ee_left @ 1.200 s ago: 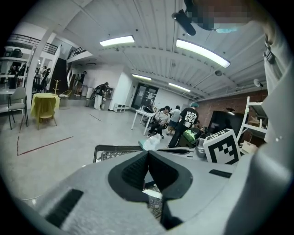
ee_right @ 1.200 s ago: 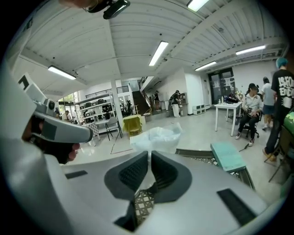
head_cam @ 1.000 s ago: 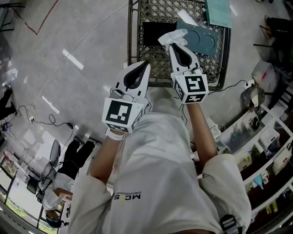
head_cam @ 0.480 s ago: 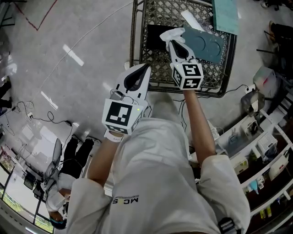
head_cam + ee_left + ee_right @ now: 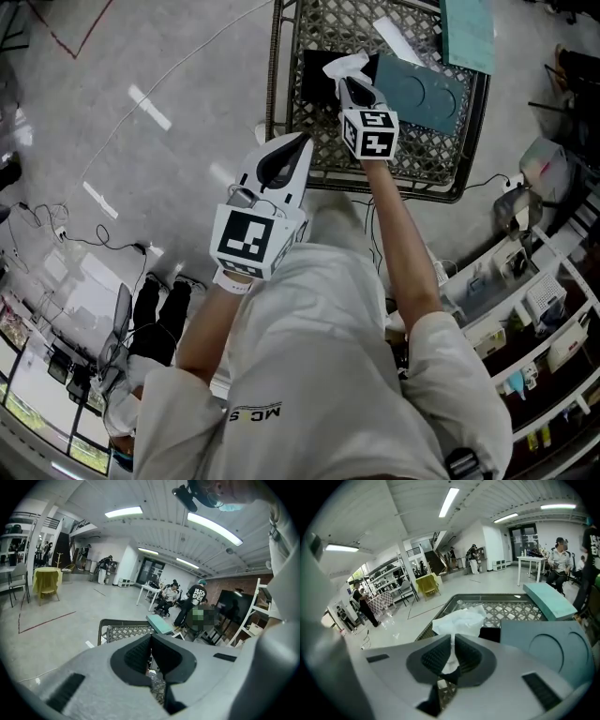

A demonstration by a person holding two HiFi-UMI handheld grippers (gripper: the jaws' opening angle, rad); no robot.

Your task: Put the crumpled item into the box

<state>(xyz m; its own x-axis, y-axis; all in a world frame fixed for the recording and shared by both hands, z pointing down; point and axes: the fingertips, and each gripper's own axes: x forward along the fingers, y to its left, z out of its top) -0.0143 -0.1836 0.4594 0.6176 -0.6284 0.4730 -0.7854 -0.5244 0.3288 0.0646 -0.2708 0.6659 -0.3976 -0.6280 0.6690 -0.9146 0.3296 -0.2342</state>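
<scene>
A white crumpled sheet (image 5: 345, 66) sticks out past the tips of my right gripper (image 5: 354, 86), which is shut on it. In the right gripper view the crumpled sheet (image 5: 459, 619) is pinched between the jaws of the right gripper (image 5: 453, 643). It hangs over the near left part of a black open box (image 5: 317, 71) that lies on a metal mesh table (image 5: 424, 159). The box's black inside (image 5: 490, 633) shows just behind the sheet. My left gripper (image 5: 296, 142) hovers at the mesh table's near edge, shut and empty. The left gripper view also shows the left gripper (image 5: 151, 641) holding nothing.
A teal lid with two round hollows (image 5: 422, 89) lies over the right side of the box, with a teal sheet (image 5: 469, 33) beyond it. A white cable (image 5: 178, 70) crosses the grey floor to the left. Shelves (image 5: 525, 300) stand on the right. People (image 5: 197, 604) sit and stand far off.
My right gripper has moved forward over the mesh table with the crumpled sheet, to just above the black box. The left gripper has stayed in place.
</scene>
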